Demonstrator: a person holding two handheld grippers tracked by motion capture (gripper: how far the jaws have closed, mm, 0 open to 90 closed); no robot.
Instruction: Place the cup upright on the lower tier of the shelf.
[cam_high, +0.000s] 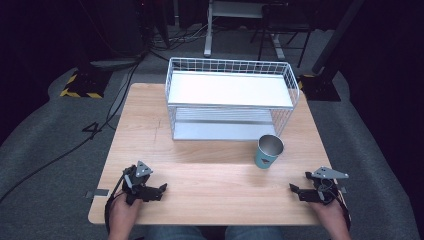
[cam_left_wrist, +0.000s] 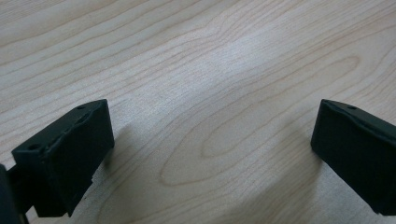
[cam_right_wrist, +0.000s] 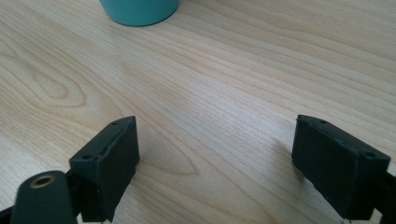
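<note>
Smooth wooden desk (cam_high: 210, 175) with a white wire rack (cam_high: 232, 97).
Round teal cup (cam_high: 270, 151) stands upright; left hand-held gripper (cam_high: 161, 189) and right hand-held gripper (cam_high: 295, 189) gape wide, holding nothing.

No readable text, labels or numbers.

Pale wood-grain table (cam_high: 210, 185); white wire rack (cam_high: 231, 97); teal cup (cam_high: 269, 151) with silvery inside; black grippers, left (cam_high: 159, 189) and right (cam_high: 295, 188); grey floor (cam_high: 45, 145).
</note>
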